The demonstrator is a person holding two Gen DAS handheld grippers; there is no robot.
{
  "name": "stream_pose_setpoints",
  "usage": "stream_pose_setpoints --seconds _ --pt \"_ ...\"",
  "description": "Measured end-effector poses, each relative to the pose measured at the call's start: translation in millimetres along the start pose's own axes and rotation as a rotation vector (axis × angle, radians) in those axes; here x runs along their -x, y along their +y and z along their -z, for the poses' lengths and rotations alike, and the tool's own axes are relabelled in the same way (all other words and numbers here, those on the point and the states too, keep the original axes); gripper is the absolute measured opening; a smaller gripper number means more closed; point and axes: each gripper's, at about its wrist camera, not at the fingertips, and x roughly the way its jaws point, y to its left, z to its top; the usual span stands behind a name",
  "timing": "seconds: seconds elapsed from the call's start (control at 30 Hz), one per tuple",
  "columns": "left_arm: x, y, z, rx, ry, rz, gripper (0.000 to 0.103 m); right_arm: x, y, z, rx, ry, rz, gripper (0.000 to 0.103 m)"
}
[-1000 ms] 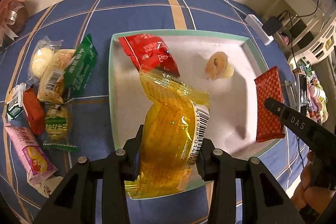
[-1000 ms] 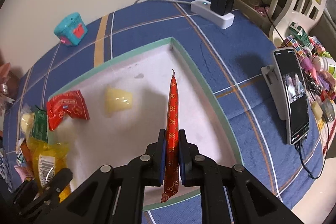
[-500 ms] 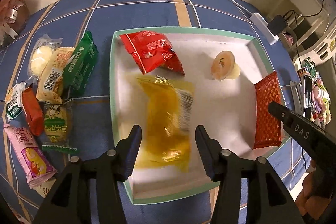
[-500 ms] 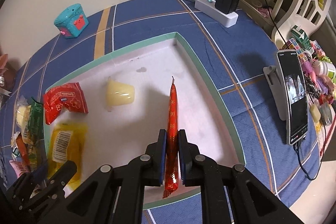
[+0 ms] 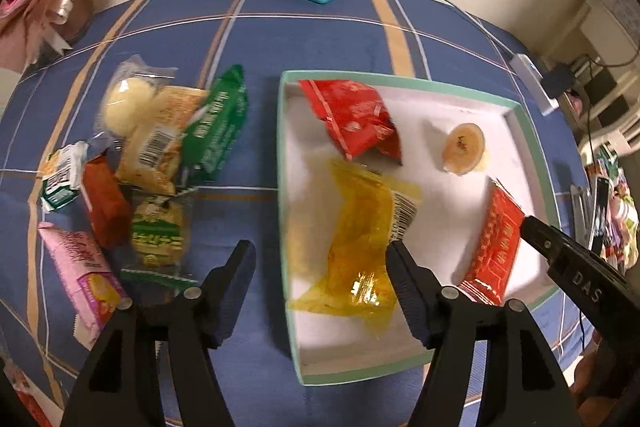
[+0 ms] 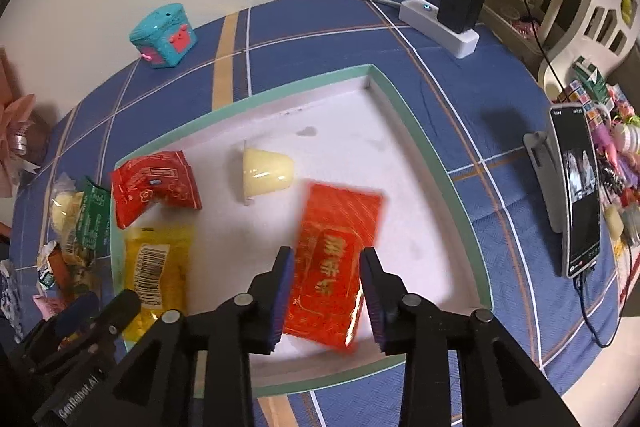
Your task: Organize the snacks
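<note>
Both grippers hang low over the near edge of the green-rimmed tray [image 6: 416, 143], fingers pointing away across the blue checked tablecloth [image 5: 304, 39]. The left gripper [image 5: 320, 267] has its jaws spread wide and nothing between them — one finger sits over the cloth outside the tray's left wall, the other over the yellow packet [image 5: 360, 247], which lies flat inside the tray. The right gripper [image 6: 326, 279] is parted too, and the red flat packet [image 6: 336, 259] lies blurred on the tray floor under the gap, clear of both fingers. Deeper in the tray rest a red pouch [image 6: 154, 187] and a jelly cup [image 6: 266, 173] tipped on its side. Left of the tray, a heap of loose snacks [image 5: 152, 155] waits on the cloth.
</note>
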Motion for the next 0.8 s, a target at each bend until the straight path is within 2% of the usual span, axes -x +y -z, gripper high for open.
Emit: stream_pose_setpoints --seconds 0.13,0.17,0.2,0.27,0.3,0.47,0.57,0.8 --pt "4 7 -2 0.015 -0.012 -0.017 0.069 1 3 0 0.002 0.001 -0.003 0.038" --pt "5 8 -3 0.018 -0.013 -0.015 0.07 1 4 1 0.003 0.003 -0.002 0.044" --pt "6 10 -3 0.024 -0.014 -0.01 0.074 0 5 1 0.008 0.008 -0.003 0.059" --pt "8 15 -5 0.038 -0.022 -0.001 0.083 -1 8 2 0.015 0.009 -0.003 0.079" --pt "9 16 -5 0.043 -0.028 -0.004 0.084 -1 10 2 0.022 0.009 0.001 0.083" --pt "11 32 -6 0.072 -0.041 -0.076 0.085 -2 17 3 0.054 0.012 0.011 0.093" --pt "8 43 -7 0.091 -0.038 -0.134 0.097 -2 19 4 0.064 0.008 0.017 0.103" --pt "15 74 -10 0.144 -0.049 -0.182 0.098 0 26 5 0.066 -0.005 0.002 0.103"
